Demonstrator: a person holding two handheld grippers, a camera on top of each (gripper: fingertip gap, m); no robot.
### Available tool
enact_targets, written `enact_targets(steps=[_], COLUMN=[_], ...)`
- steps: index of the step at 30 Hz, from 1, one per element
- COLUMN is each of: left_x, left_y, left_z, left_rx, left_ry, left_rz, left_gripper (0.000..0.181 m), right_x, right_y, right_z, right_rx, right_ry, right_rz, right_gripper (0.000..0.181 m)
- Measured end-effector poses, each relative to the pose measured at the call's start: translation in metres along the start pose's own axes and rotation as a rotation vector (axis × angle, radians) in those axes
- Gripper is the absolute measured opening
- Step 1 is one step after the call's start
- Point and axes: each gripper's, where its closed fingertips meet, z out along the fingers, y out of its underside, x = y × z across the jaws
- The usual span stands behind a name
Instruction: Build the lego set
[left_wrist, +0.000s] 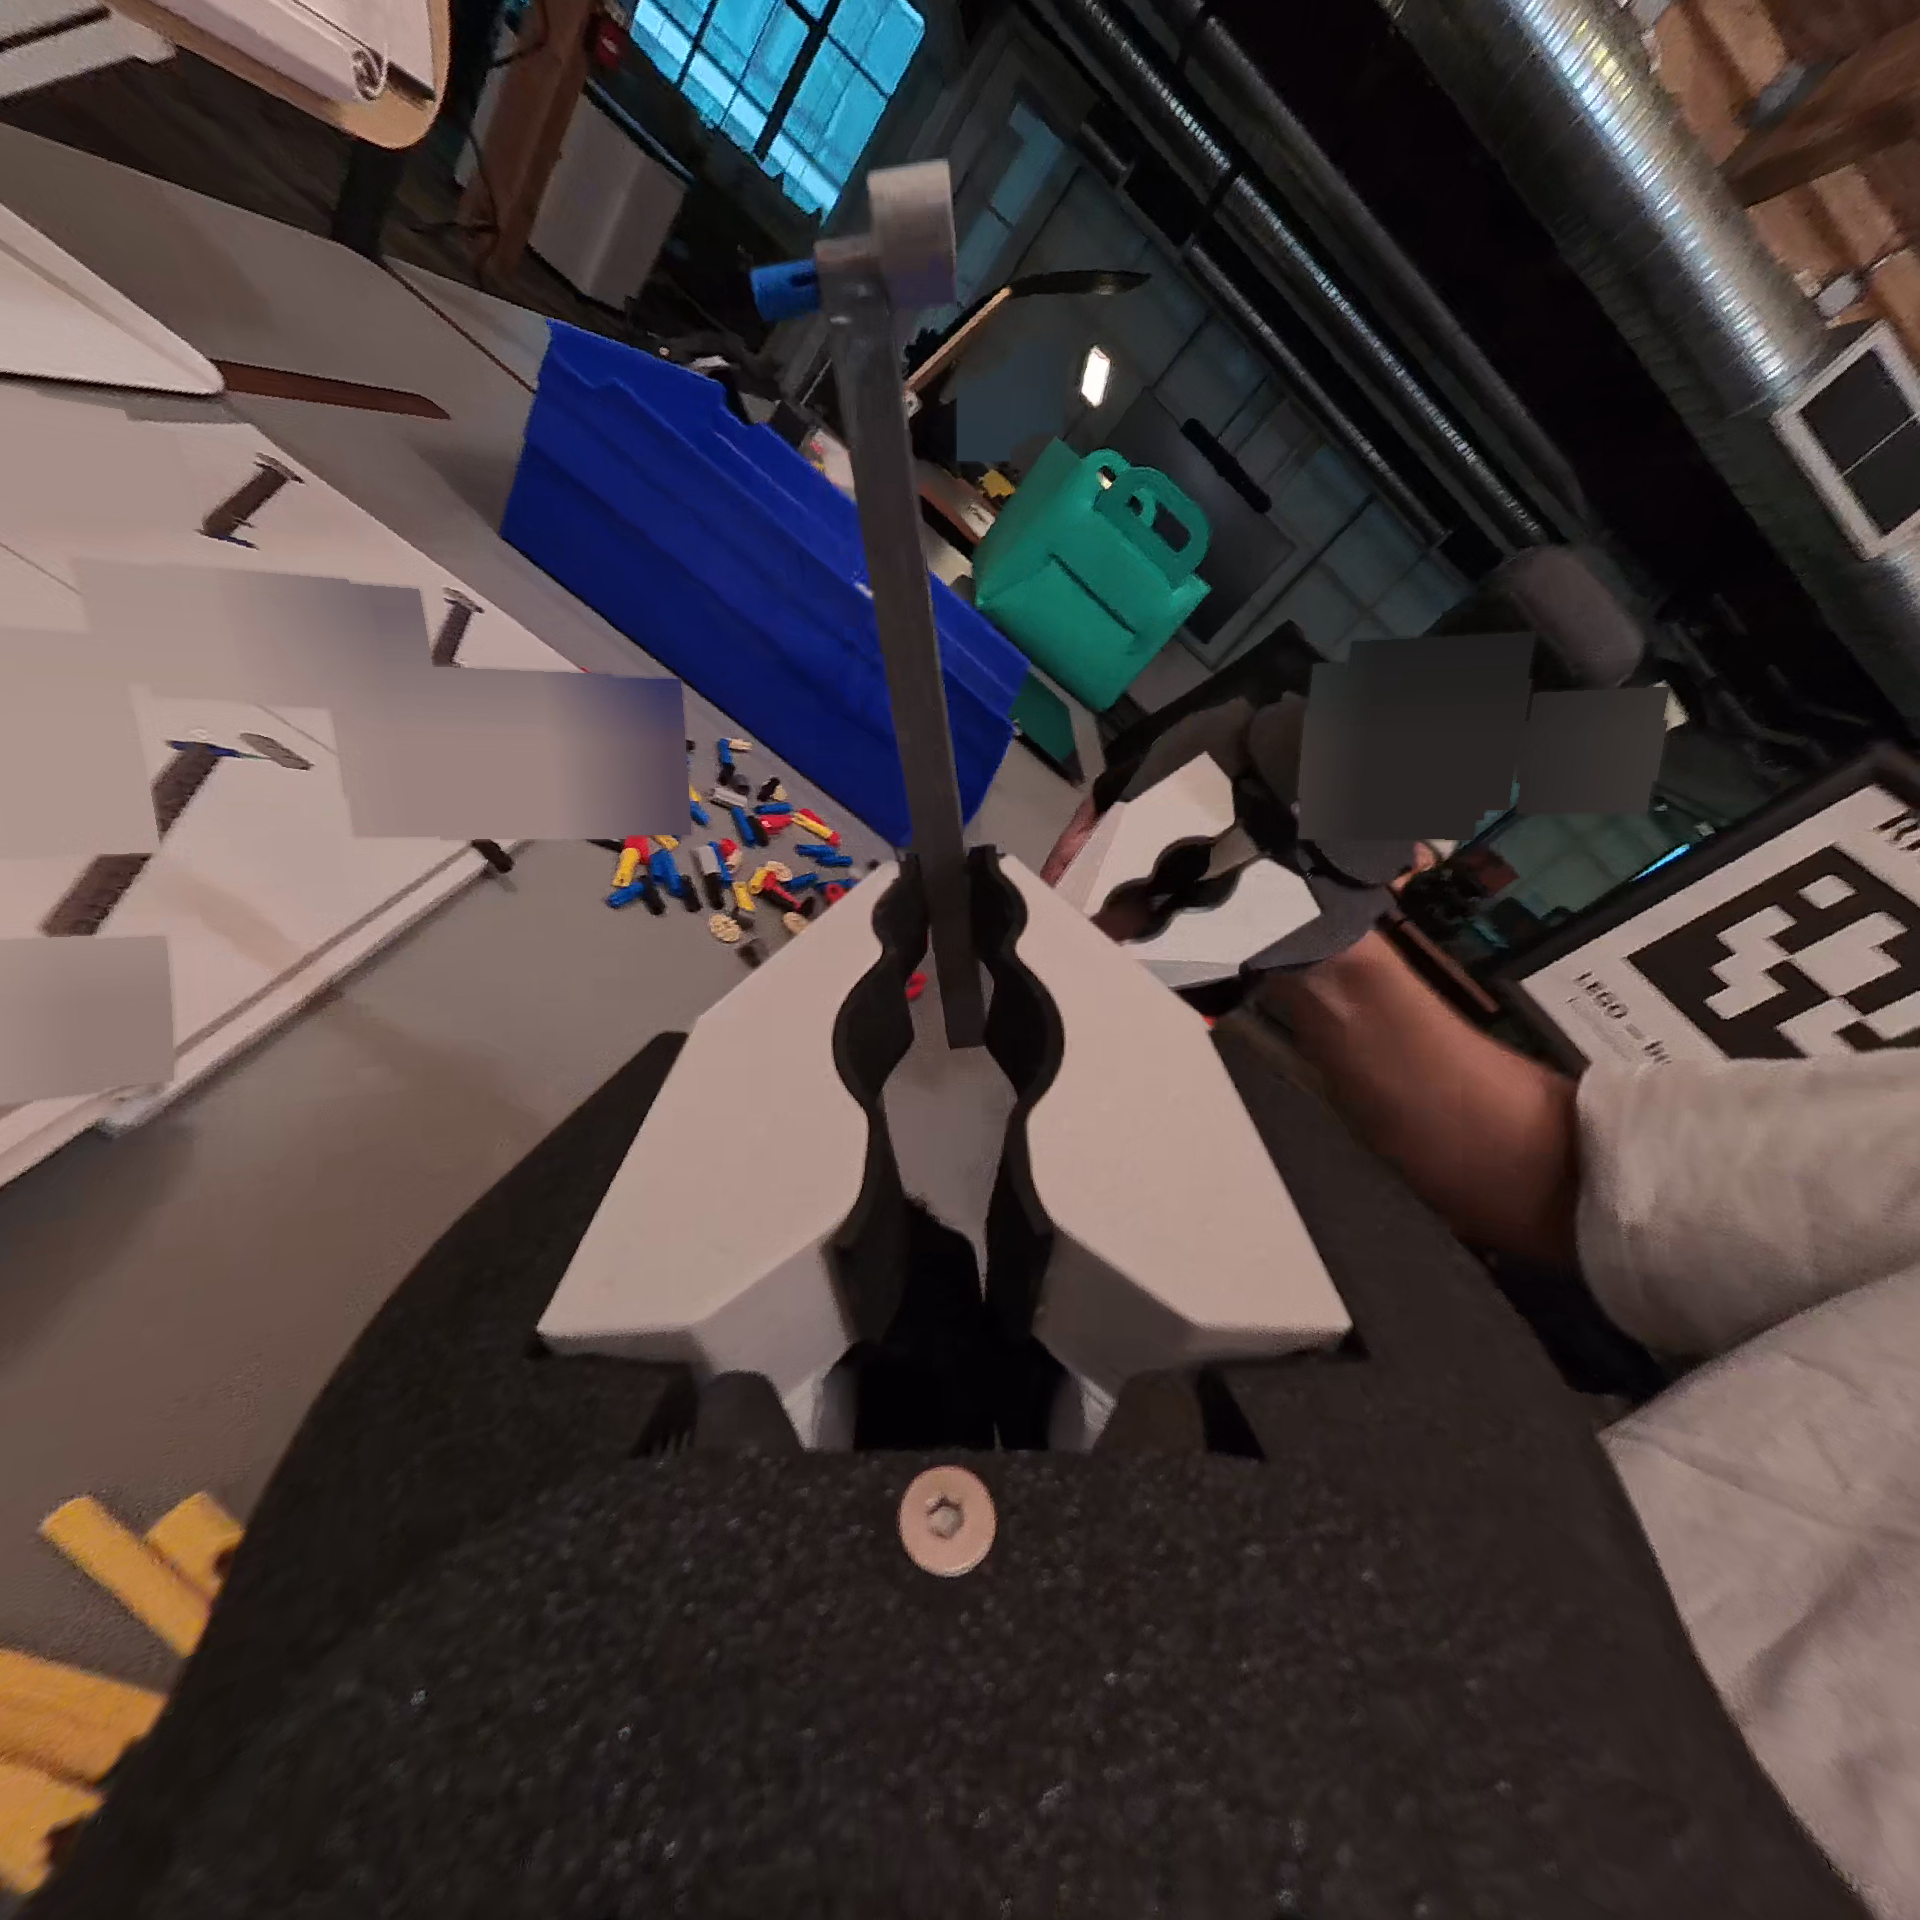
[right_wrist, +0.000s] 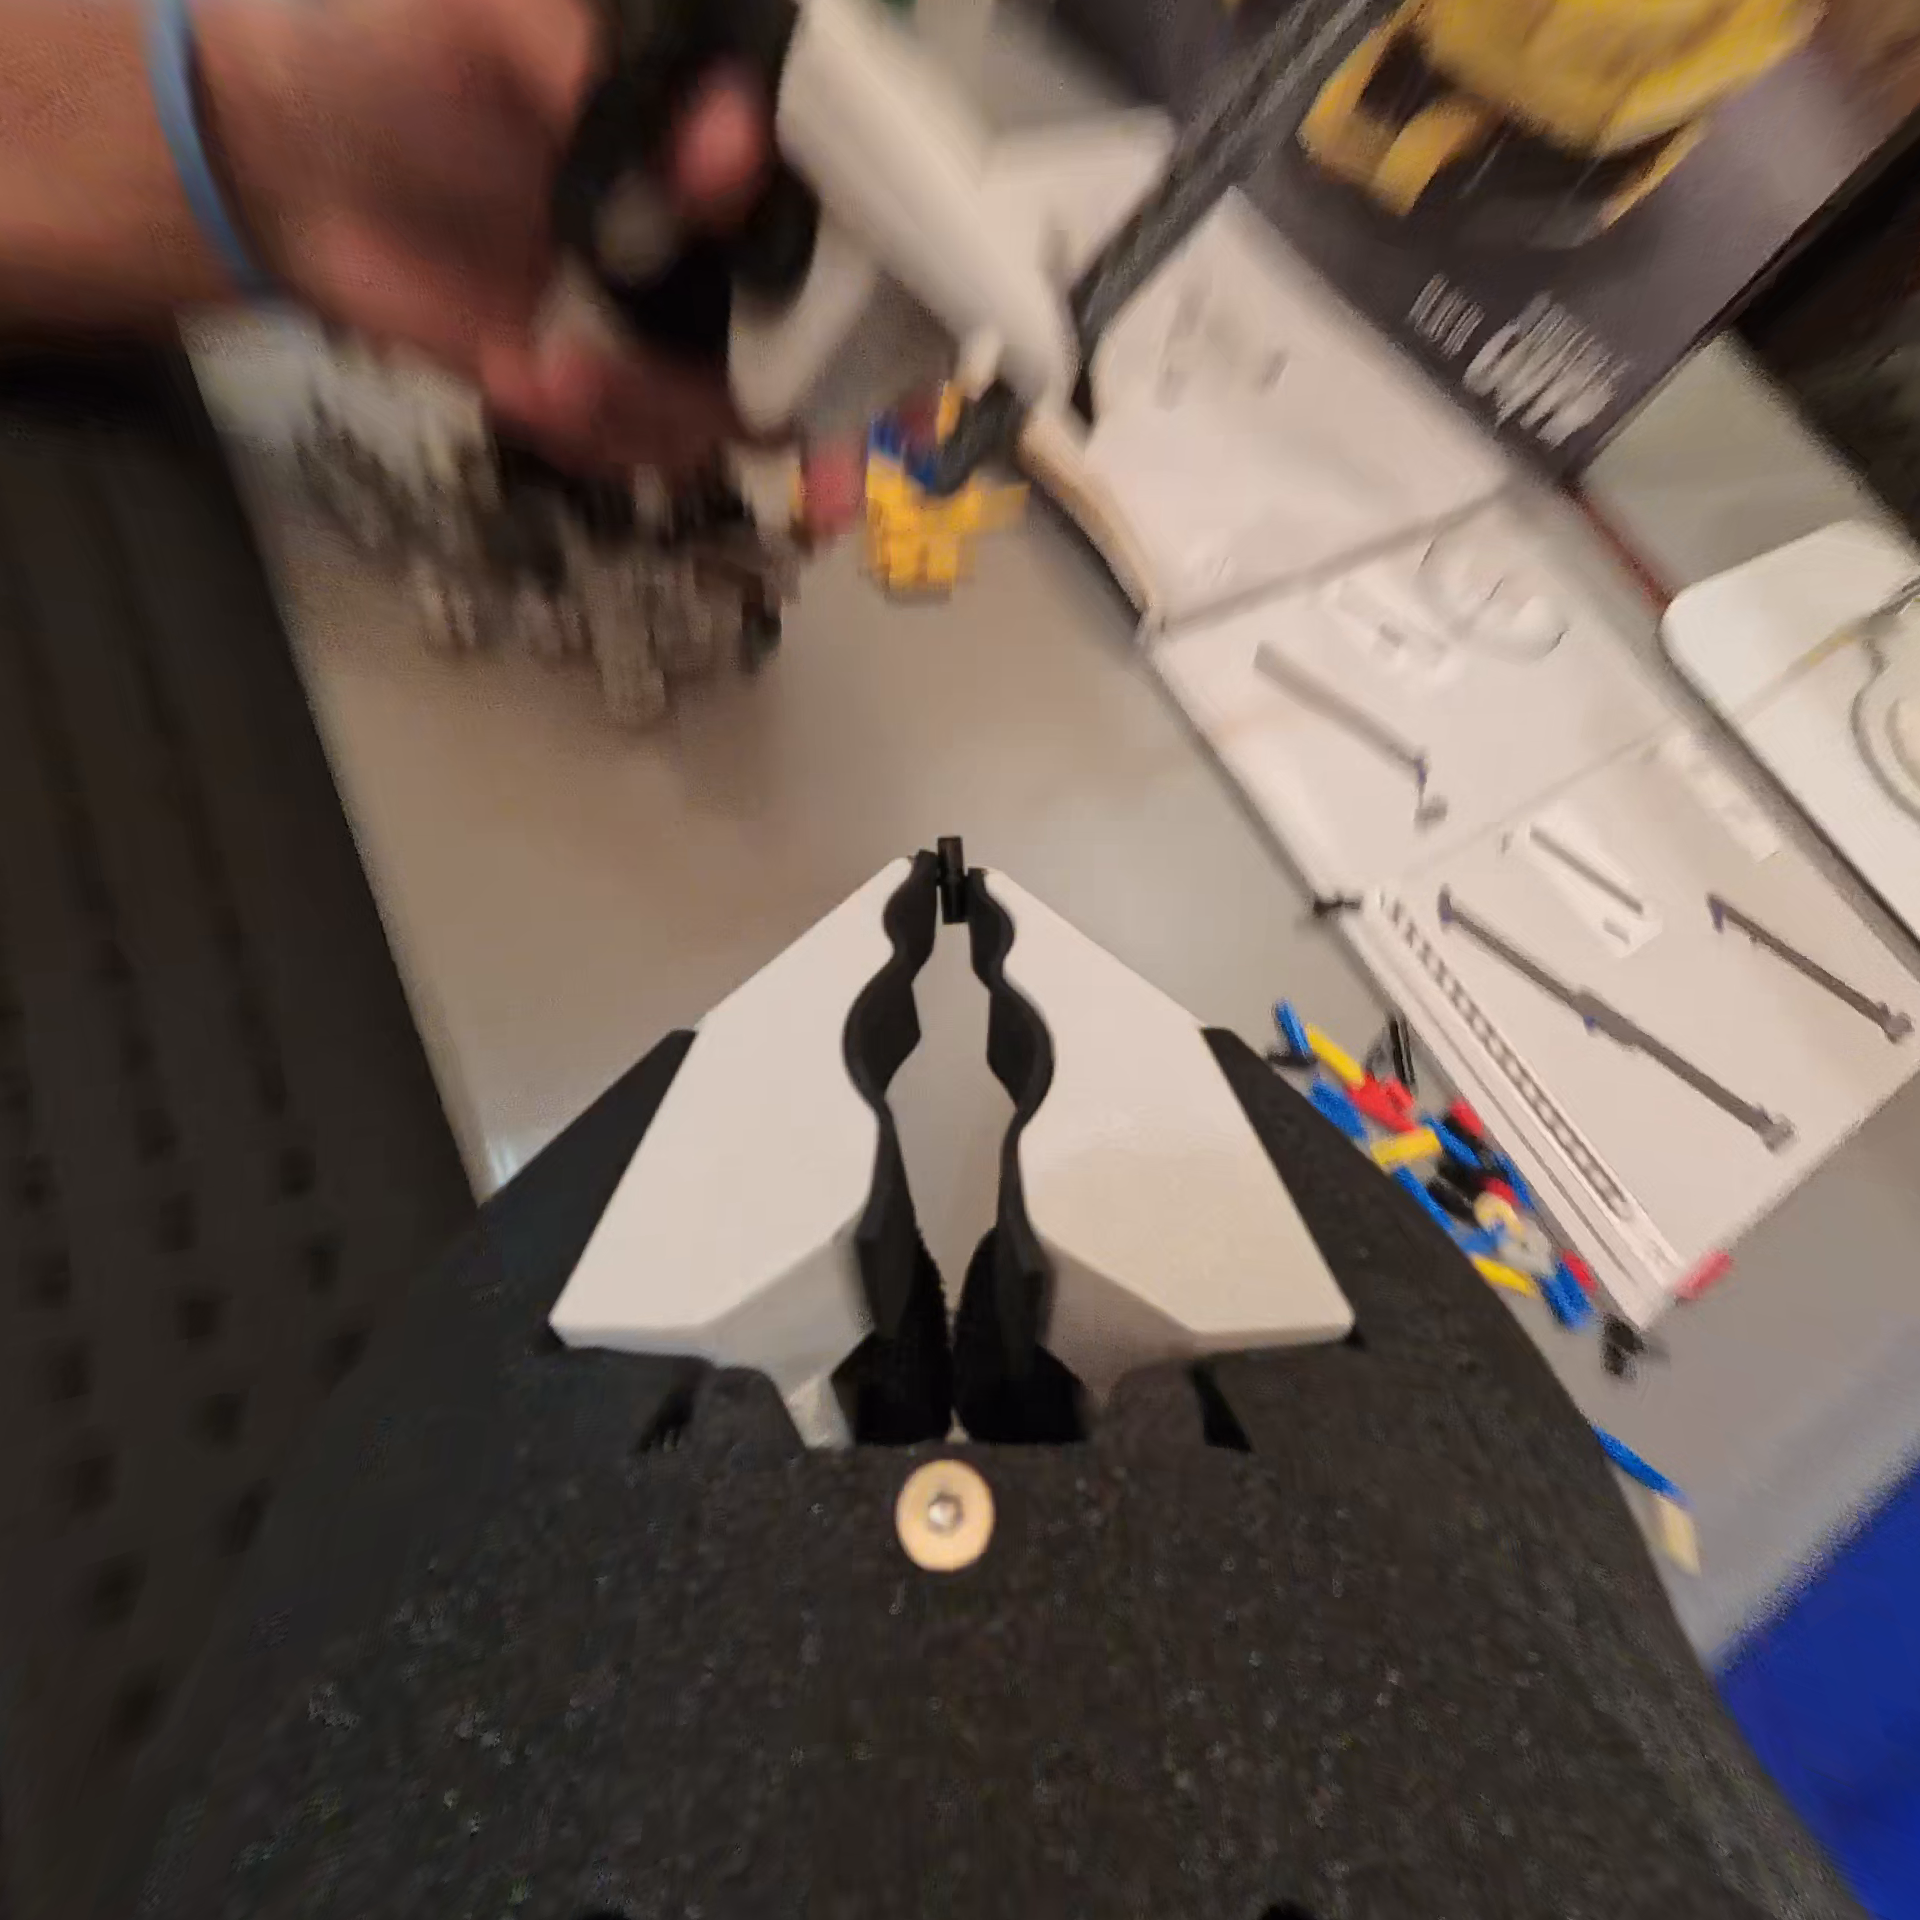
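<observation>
Left gripper: white, faceted plastic fingers lined with wavy black pads, mounted on a grainy black body with a hex screw. The jaws stand narrow, clamped on a long dark grey beam, a flat, matte strip that rises from the fingertips and ends in a rounded grey piece with a blue pin at its side.

Right gripper: same build. Its jaws are nearly closed, pinching a small black pin at the very tips.

Taking the grey table as landmark: a loose pile of small pieces in blue, yellow, red, black and tan lies on it, just beside the open instruction booklet, whose glossy white pages carry printed diagrams of long beams. A blue plastic bin stands on the table beyond the pile. Yellow pieces lie at its near edge in the left wrist view. A dark box bearing lettering and a yellow model picture stands at its far side. A board with a black-and-white square marker carries small print.

The right wrist view is motion-blurred; the grey and yellow heaps behind cannot be resolved.
</observation>
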Motion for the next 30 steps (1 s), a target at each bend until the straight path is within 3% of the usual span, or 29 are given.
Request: enact_targets(steps=[2, 7, 14, 22, 30], left_x=[0.005, 0.009, 0.013, 0.011, 0.011], left_y=[-0.001, -0.001, 0.0, -0.005, -0.003], left_z=[0.002, 0.004, 0.007, 0.003, 0.004], left_rx=[0.023, 0.042, 0.045, 0.06, 0.052], left_ry=[0.045, 0.054, 0.055, 0.022, 0.006], left_rz=[-0.045, -0.035, -0.02, 0.032, 0.056], left_gripper=[0.006, 0.006, 0.007, 0.006, 0.006], right_x=[-0.008, -0.011, -0.017, -0.016, -0.015], right_y=[-0.027, -0.059, -0.055, -0.062, -0.062], right_z=[0.007, 0.016, 0.032, 0.027, 0.029], right_rx=[0.174, 0.433, 0.404, 0.531, 0.516], right_ry=[-0.022, -0.012, 0.101, 0.022, 0.025], right_rz=[0.136, 0.373, 0.314, 0.446, 0.434], right_gripper=[0.005, 0.005, 0.005, 0.005, 0.005])
